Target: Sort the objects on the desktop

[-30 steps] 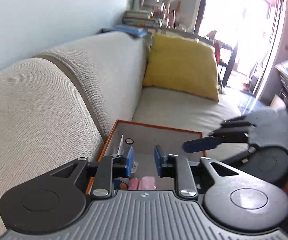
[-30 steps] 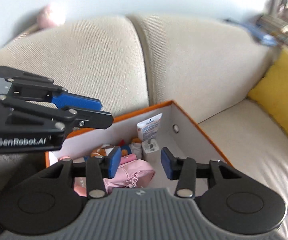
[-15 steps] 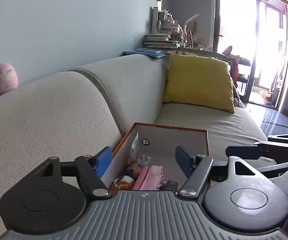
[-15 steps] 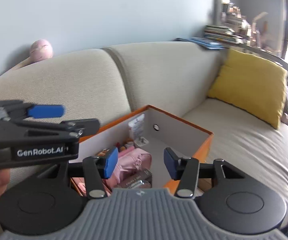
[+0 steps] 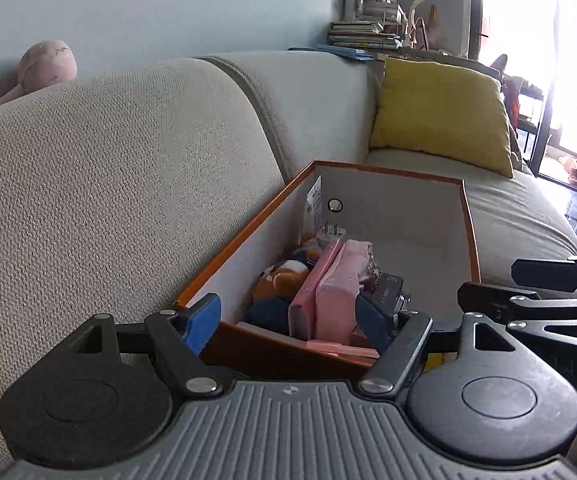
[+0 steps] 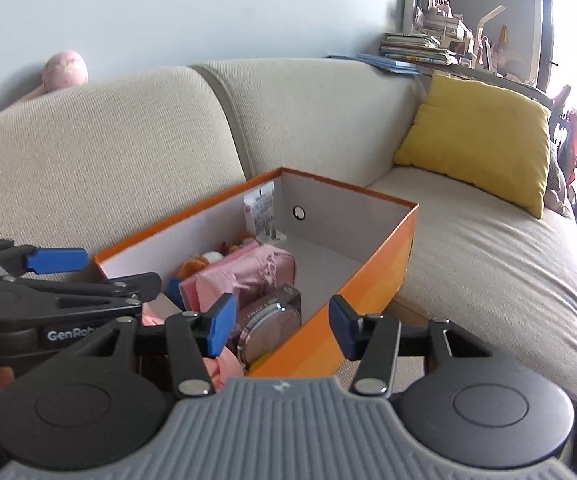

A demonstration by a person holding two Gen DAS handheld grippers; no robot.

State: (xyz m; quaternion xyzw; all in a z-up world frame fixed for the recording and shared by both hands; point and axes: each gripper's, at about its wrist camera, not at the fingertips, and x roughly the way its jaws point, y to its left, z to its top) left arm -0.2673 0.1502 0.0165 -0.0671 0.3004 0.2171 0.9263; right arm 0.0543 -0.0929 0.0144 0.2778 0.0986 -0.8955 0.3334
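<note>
My left claw (image 5: 284, 322) stands fully spread and empty, straddling the near corner of the orange box (image 5: 470, 232), apparently for a reach inside. My right claw (image 6: 282, 322) gapes empty across its side wall. Beyond lie a pink pouch (image 5: 338, 280), then a plush toy (image 5: 282, 274).

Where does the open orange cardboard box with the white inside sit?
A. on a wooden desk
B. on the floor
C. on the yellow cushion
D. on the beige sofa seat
D: the orange cardboard box rests on the beige sofa seat, well short of the yellow cushion.
</note>
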